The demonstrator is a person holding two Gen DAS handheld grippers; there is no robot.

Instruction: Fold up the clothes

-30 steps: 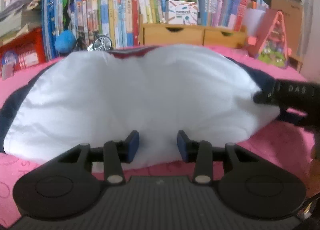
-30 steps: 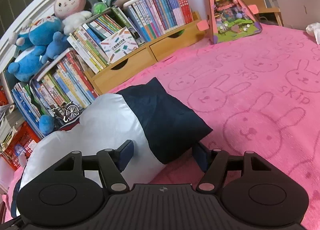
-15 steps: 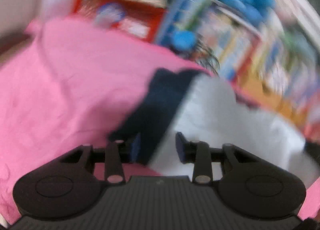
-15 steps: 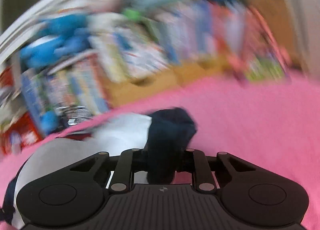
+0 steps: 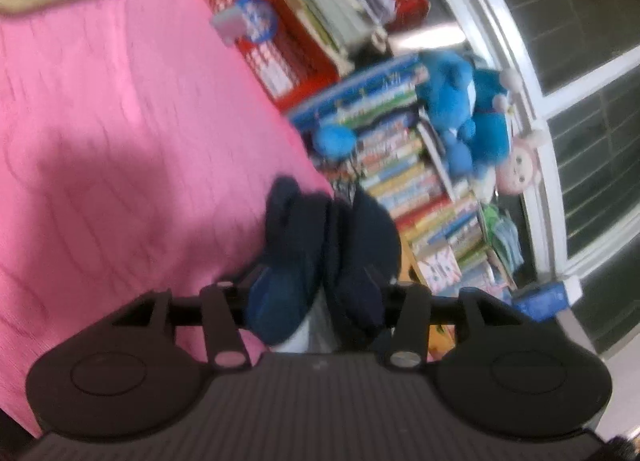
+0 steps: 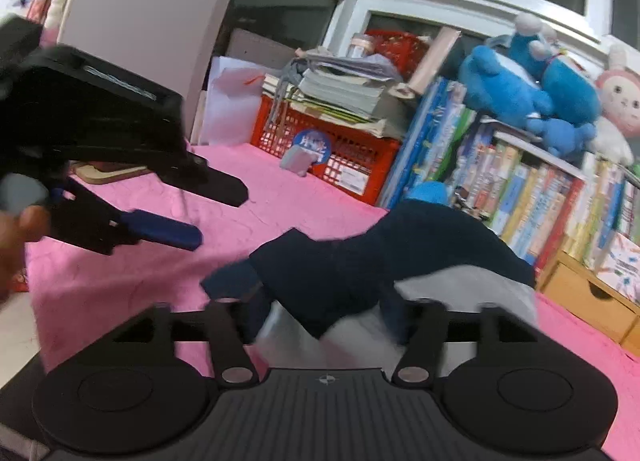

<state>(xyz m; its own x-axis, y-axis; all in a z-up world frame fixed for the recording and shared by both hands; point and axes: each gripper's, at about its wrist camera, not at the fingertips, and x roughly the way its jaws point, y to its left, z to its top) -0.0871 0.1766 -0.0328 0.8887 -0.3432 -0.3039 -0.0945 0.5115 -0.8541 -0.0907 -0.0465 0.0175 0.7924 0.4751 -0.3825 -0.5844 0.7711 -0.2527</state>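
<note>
The garment is white with navy sleeves and lies on the pink bunny blanket (image 6: 132, 273). In the right wrist view a navy sleeve (image 6: 384, 257) is draped across the white body (image 6: 472, 293), and my right gripper (image 6: 324, 317) stands open around the navy and white cloth. In the left wrist view bunched navy cloth (image 5: 320, 245) fills the gap of my left gripper (image 5: 320, 297), whose jaws stand apart. The left gripper also shows in the right wrist view (image 6: 208, 213), open and off the garment, above the blanket to its left.
A bookshelf (image 6: 536, 197) with blue and pink plush toys (image 6: 520, 89) runs behind the blanket. A red crate (image 6: 336, 149) with stacked papers stands at the left of it, wooden drawers (image 6: 592, 297) at the right. A window (image 5: 580, 73) is behind.
Both grippers swung left. The right gripper carried the navy sleeve over the white body and opened. The left gripper went to the other navy sleeve. The views are blurred.
</note>
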